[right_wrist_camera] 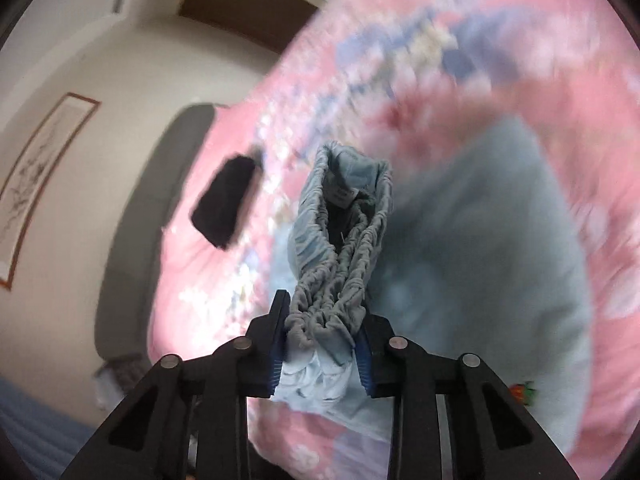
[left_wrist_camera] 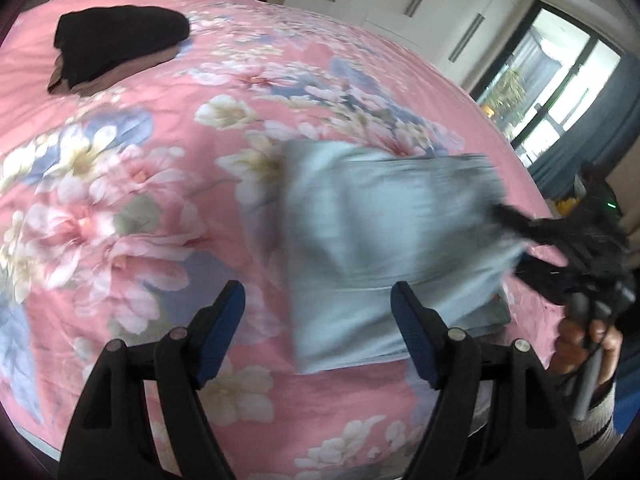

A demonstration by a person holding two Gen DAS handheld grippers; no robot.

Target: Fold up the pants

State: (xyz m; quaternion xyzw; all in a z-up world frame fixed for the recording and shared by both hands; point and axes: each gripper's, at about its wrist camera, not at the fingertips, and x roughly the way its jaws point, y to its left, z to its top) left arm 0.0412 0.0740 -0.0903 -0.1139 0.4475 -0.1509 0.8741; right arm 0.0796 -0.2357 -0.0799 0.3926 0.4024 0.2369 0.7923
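Note:
Light blue pants (left_wrist_camera: 384, 248) lie partly folded on the pink floral bedspread (left_wrist_camera: 140, 200). My left gripper (left_wrist_camera: 318, 312) hangs open just above their near left edge, and nothing sits between its blue pads. In the right wrist view my right gripper (right_wrist_camera: 322, 336) is shut on the gathered elastic waistband (right_wrist_camera: 340, 240) of the pants, which stands up between the fingers. The rest of the blue cloth (right_wrist_camera: 480, 260) trails down to the bed on the right. From the left wrist view, the right gripper (left_wrist_camera: 560, 252) is a dark blur at the pants' right edge, held by a hand (left_wrist_camera: 580, 340).
A folded stack of dark and brown clothes (left_wrist_camera: 116, 44) lies at the far left of the bed, seen also as a dark patch (right_wrist_camera: 228, 204). White wardrobes (left_wrist_camera: 420, 4) and a window (left_wrist_camera: 560, 92) stand beyond the bed. A grey headboard (right_wrist_camera: 140, 240) and a framed picture (right_wrist_camera: 44, 184) are on the wall.

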